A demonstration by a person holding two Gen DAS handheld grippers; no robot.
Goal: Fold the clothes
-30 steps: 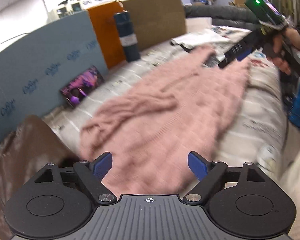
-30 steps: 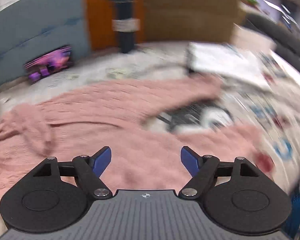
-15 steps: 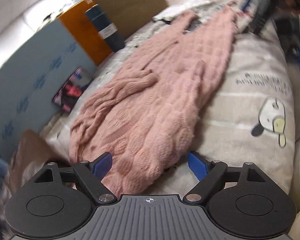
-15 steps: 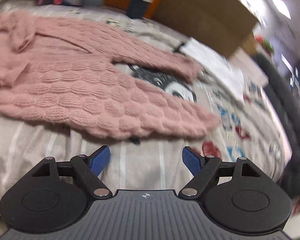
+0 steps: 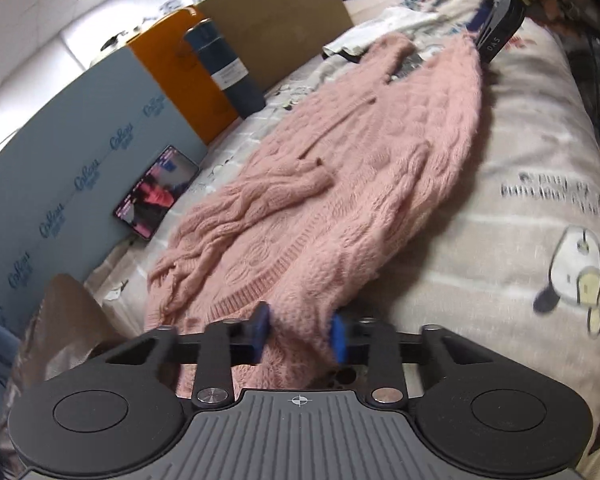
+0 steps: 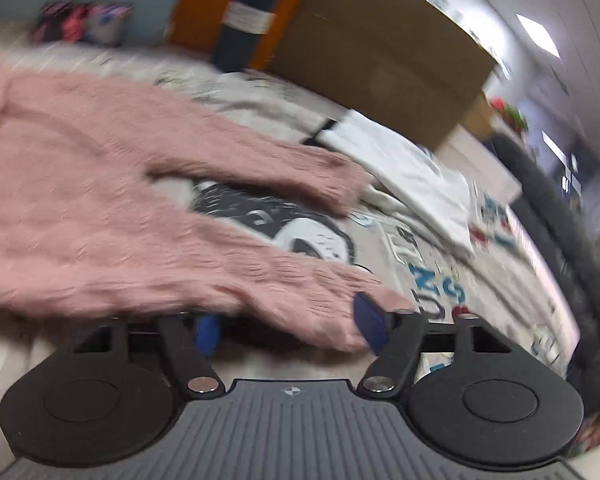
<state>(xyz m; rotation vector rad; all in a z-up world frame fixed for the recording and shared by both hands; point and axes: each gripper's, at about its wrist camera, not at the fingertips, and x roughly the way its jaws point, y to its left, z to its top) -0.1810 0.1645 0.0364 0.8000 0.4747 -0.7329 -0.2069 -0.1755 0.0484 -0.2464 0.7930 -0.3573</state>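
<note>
Printed bed cover [image 5: 540, 184], pink knitted sweater [image 5: 340, 168] spread lengthwise: left hand-held gripper [image 5: 300, 334] pinching its hem, right hand-held gripper [image 6: 288, 326] half-closed around the far corner; lift both evenly.

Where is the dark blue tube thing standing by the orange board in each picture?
Left wrist view: the dark blue cylinder stands upper left of middle, upright against the orange board, beyond the pink sweater.
Right wrist view: the same cylinder is at the top, left of middle, blurred and tilted in the picture, cut off by the edge.
Shared landmark: the brown cardboard panel, just right of the cylinder.
</note>
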